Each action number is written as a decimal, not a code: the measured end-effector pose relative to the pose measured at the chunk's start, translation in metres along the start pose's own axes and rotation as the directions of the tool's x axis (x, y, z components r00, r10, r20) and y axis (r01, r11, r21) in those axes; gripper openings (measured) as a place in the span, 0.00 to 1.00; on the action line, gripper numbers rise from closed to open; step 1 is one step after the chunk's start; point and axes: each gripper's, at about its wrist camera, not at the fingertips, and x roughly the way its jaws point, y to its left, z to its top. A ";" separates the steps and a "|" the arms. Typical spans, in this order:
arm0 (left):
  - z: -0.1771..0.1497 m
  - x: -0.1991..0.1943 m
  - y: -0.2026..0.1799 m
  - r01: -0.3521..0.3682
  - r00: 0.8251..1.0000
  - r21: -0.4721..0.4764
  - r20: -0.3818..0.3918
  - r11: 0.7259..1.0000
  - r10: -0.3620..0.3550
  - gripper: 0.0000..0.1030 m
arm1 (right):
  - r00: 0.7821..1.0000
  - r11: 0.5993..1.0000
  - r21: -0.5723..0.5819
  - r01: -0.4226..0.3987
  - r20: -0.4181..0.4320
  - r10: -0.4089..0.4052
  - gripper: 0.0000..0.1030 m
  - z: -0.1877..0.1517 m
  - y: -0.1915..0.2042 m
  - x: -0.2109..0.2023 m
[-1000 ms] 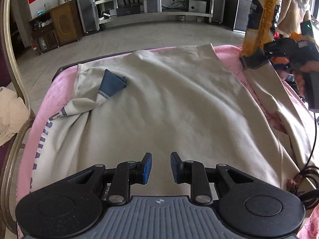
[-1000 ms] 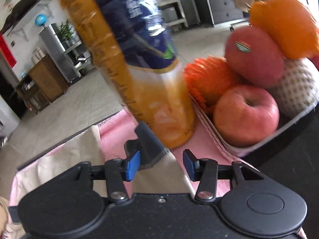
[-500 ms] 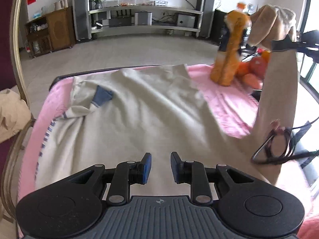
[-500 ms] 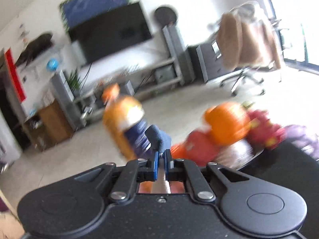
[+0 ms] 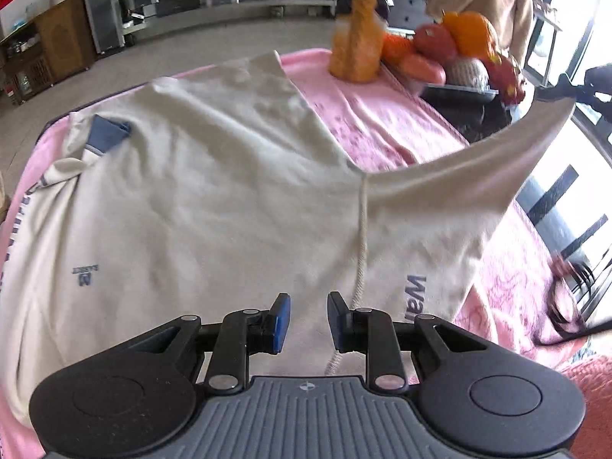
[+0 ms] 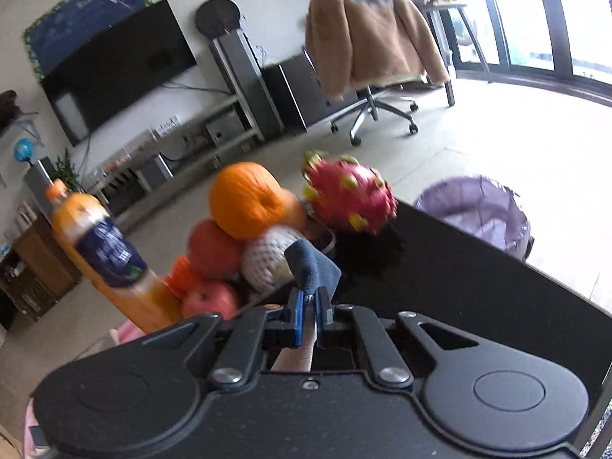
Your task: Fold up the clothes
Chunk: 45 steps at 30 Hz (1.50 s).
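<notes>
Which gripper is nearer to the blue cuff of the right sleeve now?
Right. The right gripper is shut on the blue cuff, holding the sleeve lifted. The left gripper is open, hovering over the sweatshirt near its drawstring.

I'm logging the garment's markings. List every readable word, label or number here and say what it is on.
"Wa": blue letters on the lifted sleeve, the rest hidden behind the left gripper's fingers.
"M" logo on the sweatshirt chest, upside down; the small line by it is too small to read.
Lettering on the other sleeve: cut off, unreadable.
Bottle label: blurred.
Poster above the television: blurred.
</notes>
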 end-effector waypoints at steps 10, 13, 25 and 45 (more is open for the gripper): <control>0.007 0.025 -0.022 0.058 0.998 -0.017 -0.034 0.998 -0.059 0.24 | 0.999 0.999 0.036 -0.029 0.018 0.028 0.41 0.003 -0.026 0.016; 0.002 0.024 -0.028 0.089 0.995 -0.008 -0.053 0.996 -0.089 0.25 | 0.999 0.996 0.088 0.032 -0.026 -0.030 0.42 0.003 -0.039 0.016; -0.021 0.006 -0.029 0.131 0.987 0.070 -0.106 0.989 -0.123 0.27 | 0.998 0.997 -0.063 -0.037 -0.062 0.033 0.37 0.014 0.008 -0.039; -0.026 0.054 -0.113 0.097 0.995 0.389 -0.018 0.916 -0.098 0.07 | 0.959 0.986 0.073 0.148 -0.255 -0.125 0.23 -0.055 -0.038 0.080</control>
